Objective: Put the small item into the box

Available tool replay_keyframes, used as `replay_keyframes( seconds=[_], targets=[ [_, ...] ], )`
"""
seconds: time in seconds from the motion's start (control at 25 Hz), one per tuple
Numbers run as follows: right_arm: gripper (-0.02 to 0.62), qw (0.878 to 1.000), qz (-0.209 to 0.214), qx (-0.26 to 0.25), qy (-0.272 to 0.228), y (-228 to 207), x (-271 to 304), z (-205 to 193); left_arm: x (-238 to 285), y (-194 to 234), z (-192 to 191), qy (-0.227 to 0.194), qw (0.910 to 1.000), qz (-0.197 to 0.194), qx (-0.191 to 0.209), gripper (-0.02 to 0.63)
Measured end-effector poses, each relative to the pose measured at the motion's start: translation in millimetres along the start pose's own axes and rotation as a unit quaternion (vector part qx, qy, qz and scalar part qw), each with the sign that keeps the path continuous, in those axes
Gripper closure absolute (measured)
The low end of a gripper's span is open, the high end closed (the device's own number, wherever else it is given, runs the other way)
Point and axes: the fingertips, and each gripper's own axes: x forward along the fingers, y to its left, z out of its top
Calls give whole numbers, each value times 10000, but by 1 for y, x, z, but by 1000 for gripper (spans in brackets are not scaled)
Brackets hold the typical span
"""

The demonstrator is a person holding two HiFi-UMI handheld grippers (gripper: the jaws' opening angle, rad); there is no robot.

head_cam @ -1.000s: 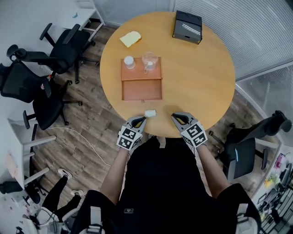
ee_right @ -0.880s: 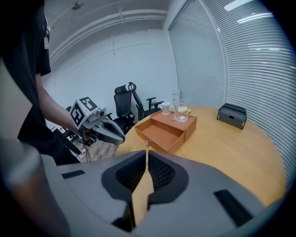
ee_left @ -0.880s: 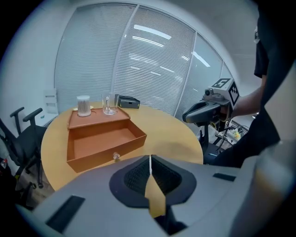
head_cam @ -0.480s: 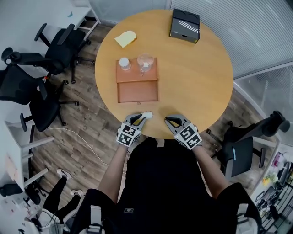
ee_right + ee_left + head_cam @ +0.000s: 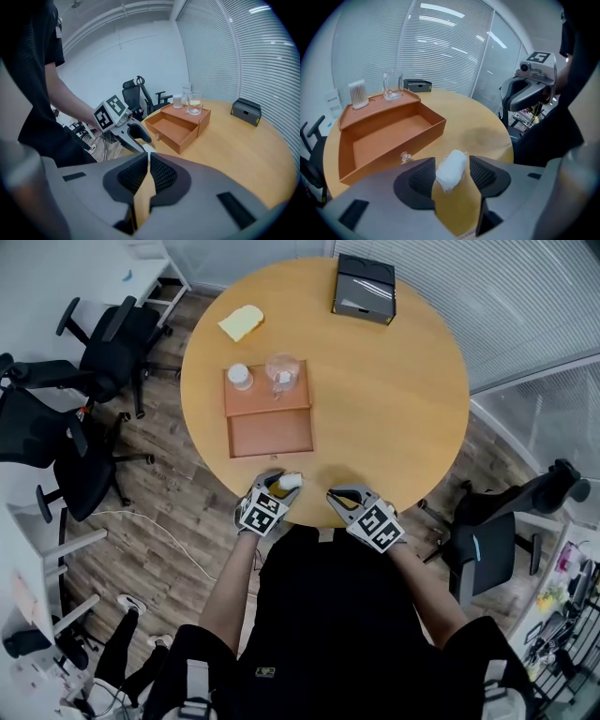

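At the table's (image 5: 394,381) near edge, you're nowhere near done: the item (image 5: 451,169) is looking like it's resting on the wood between your left gripper's (image 5: 279,486) jaws, well short of the box (image 5: 384,140), which is sitting open and empty. Those jaws have just been opening and are standing wide, not clamping it. Your right gripper (image 5: 147,161) is idling alongside, jaws pinched together on nothing. Regrasp, carry and drop are all pending.

Left gripper (image 5: 452,162), jaws just opened, small white item (image 5: 451,171) between them over the table (image 5: 480,133); open orange box (image 5: 389,138) beyond.
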Motion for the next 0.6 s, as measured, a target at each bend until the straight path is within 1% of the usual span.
replay_keyframes(
  seconds=[0.16,0.24,0.36,0.6],
  targets=[
    [583,10000,-49,70,20,-4,-4,-5,10,-1,-5,442,9981,-61,428,373],
    [583,9999,-90,102,26,-8,-6,-6,14,-2,-6,588,9963,-67,616,373],
    [583,9998,-143,150,23,-13,-8,-9,17,-1,-4,646,9956,-54,677,373],
    [583,9997,-161,208,22,-19,-7,-10,20,1,-2,697,9955,-23,638,385]
  ],
)
